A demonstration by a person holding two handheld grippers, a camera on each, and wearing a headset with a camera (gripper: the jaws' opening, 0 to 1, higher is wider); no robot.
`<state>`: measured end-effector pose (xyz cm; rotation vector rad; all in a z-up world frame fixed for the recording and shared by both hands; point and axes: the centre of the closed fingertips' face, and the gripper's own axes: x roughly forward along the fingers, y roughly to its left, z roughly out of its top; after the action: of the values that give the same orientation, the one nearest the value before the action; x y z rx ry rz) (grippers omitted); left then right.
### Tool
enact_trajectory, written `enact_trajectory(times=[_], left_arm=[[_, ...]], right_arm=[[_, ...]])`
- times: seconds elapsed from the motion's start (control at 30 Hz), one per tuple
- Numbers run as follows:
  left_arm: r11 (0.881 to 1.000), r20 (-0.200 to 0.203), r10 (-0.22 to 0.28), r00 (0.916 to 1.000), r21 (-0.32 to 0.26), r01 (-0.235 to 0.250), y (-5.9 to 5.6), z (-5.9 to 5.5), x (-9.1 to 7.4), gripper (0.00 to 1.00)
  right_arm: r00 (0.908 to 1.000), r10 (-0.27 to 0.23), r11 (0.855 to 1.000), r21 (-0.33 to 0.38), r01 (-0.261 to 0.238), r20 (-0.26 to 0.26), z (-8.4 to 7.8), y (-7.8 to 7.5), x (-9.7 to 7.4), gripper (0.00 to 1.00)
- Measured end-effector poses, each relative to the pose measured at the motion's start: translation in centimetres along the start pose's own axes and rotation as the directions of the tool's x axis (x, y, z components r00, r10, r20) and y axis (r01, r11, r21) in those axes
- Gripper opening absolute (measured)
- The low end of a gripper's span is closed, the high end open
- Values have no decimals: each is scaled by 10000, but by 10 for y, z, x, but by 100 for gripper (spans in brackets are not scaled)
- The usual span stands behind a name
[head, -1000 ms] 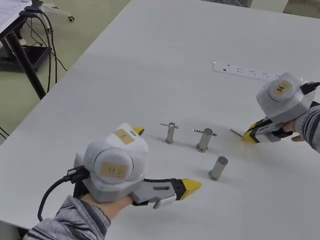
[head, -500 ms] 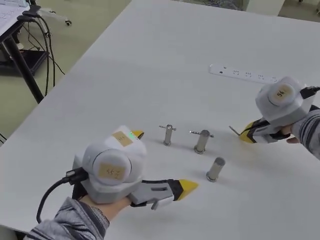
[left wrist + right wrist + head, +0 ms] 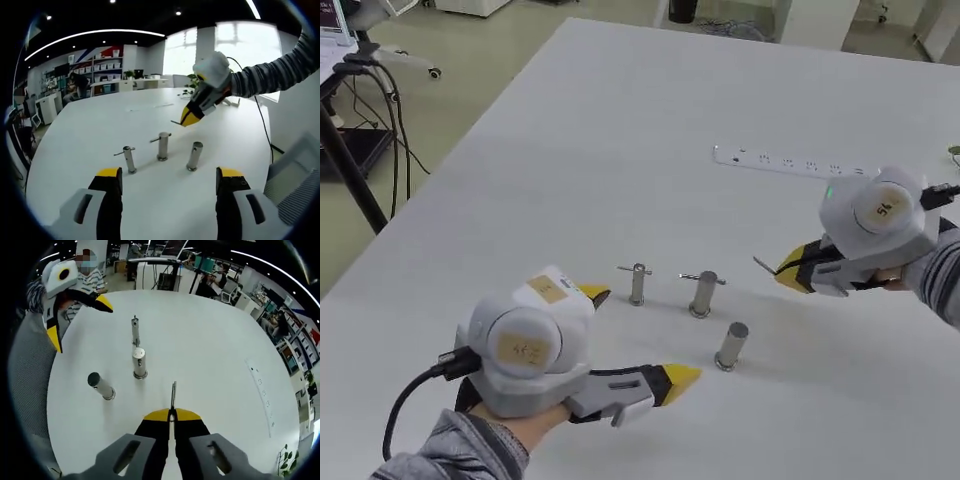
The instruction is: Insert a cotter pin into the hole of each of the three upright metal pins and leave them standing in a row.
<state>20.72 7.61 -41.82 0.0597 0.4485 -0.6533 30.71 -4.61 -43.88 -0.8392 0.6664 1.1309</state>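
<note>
A bare metal pin (image 3: 730, 345) stands on the table (image 3: 620, 150) beside a middle pin (image 3: 703, 294) and an end pin (image 3: 637, 284), both crossed by cotter pins. To its right, the right gripper (image 3: 785, 272) jaws pinch a loose cotter pin (image 3: 763, 266); to its left, the left gripper (image 3: 640, 335) jaws are spread wide.

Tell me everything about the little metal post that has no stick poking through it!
The bare metal pin is a short, shiny grey cylinder with a slightly wider foot. It stands upright on the white table, and nothing else touches it. Nothing is pushed through its top, unlike the neighbouring pin and the end pin. It sits nearer the person than those two, a little out of their line.
</note>
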Motion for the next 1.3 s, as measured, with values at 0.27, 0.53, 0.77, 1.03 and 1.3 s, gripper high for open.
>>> enact_trajectory(times=[0.27,0.53,0.77,1.03,1.3], left_arm=[[9978,-191,-488,9986,-462,478,-6,9,2,63],[9878,162,-929,9955,-1241,942,-14,25,4,52],[9656,494,-1284,9905,-2213,1363,-25,34,8,42],[9400,551,-1575,9860,-2976,1667,-33,34,10,29],[9210,738,-1914,9787,-3311,2051,-43,37,9,18]], right_arm=[[9994,243,9757,-2173,-286,-227,9,29,-11,0],[9991,412,9574,-2864,-375,70,20,53,-21,0],[9973,576,9397,-3398,-386,461,30,73,-28,0],[9913,786,9262,-3754,-336,1053,49,93,-31,0],[9833,911,9148,-4033,-202,1574,70,106,-36,0]])
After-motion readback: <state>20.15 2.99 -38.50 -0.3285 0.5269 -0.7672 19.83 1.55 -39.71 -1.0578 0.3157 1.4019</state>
